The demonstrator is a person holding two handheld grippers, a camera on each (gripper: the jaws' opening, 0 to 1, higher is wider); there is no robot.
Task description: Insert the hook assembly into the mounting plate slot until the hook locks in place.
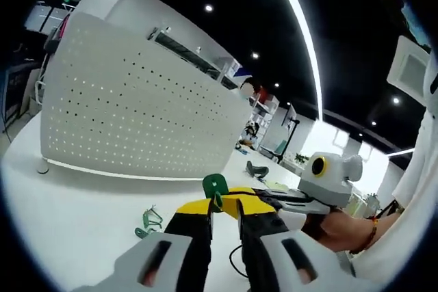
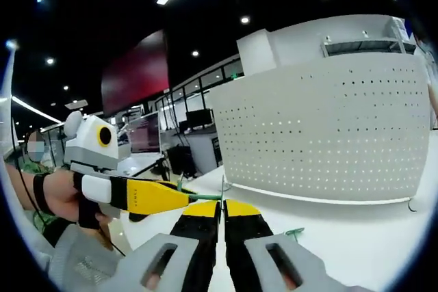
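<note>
Before the white perforated metal mounting plate (image 1: 137, 111), the left gripper (image 1: 224, 211) is clamped on a small green plastic hook piece (image 1: 216, 186). The right gripper (image 2: 221, 215) pinches its thin green wire (image 2: 205, 197). Likely light, stiff and slippery; best held near the base.

Smooth white bench (image 1: 82, 217) carries an upright white perforated metal panel (image 1: 130, 114). Small green wire hooks (image 1: 147, 222) lie on it near the panel.
</note>
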